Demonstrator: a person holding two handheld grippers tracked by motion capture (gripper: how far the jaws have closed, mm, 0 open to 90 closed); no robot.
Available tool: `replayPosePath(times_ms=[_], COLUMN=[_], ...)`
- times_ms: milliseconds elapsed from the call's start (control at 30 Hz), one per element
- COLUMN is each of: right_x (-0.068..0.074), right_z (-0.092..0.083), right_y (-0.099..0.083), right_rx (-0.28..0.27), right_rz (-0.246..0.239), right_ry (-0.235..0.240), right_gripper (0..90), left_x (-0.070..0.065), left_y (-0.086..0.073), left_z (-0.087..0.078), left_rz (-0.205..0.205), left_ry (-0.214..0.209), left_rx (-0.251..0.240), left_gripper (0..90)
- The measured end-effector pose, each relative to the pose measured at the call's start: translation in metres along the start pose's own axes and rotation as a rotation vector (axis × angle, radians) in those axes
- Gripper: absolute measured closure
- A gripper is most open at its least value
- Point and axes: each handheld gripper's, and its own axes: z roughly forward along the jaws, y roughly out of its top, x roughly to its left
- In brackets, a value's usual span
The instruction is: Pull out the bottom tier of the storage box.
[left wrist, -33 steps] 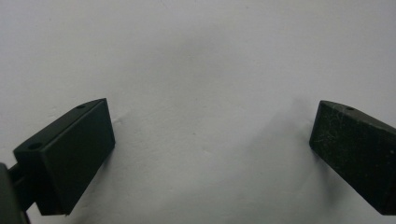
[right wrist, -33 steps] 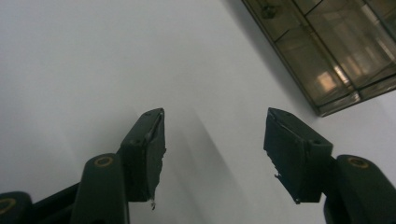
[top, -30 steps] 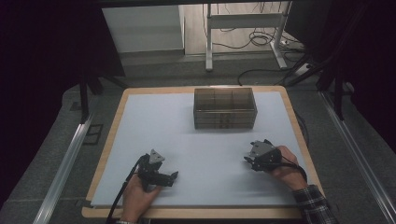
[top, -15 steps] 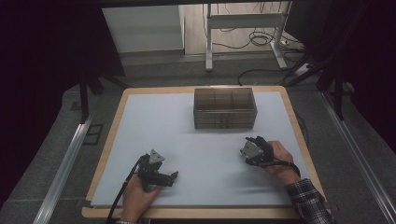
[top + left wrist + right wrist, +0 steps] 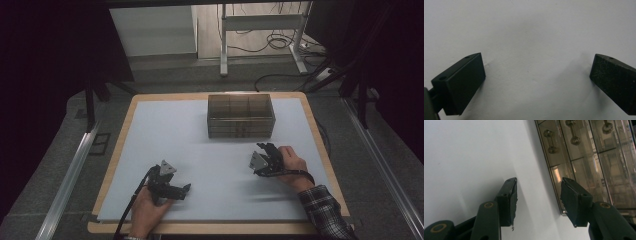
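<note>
A smoky see-through drawer cabinet (image 5: 240,116) stands at the back middle of the white mat (image 5: 200,145). In the right gripper view its drawer fronts (image 5: 584,157) carry dumbbell-shaped knobs (image 5: 550,141). My right gripper (image 5: 266,147) (image 5: 539,180) hovers just in front of the cabinet's right part and points at it. Its jaws have just been closing a little and stand partly open, with nothing between them. My left gripper (image 5: 184,190) (image 5: 537,62) rests near the mat's front left, wide open over bare mat.
The mat lies on a wooden board (image 5: 120,150) with a raised rim. Metal rails (image 5: 70,170) run along the floor on both sides. Desk legs (image 5: 223,45) and cables (image 5: 280,42) stand beyond the far edge.
The right hand has carried its gripper leftward and closer to the cabinet's front. The left hand and gripper have stayed in place.
</note>
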Motion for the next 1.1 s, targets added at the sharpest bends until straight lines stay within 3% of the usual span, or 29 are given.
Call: replayPosePath(times_ms=[333,667,1100], right_x=[0.000,0.000,0.004], right_z=[0.013,0.026,0.045], right_y=[0.009,0.018,0.029], right_rx=[0.012,0.035,0.071], right_rz=[-0.040,-0.113,-0.211], right_ry=[-0.049,-0.083,-0.150], right_gripper=[47.7,49.4,58.9], left_x=[0.000,0.000,0.000], left_y=[0.000,0.000,0.000], left_z=[0.000,0.000,0.000], left_rz=[0.000,0.000,0.000], left_ry=[0.000,-0.001,-0.001], left_rx=[0.000,-0.001,-0.001], left_gripper=[0.0,0.0,0.0])
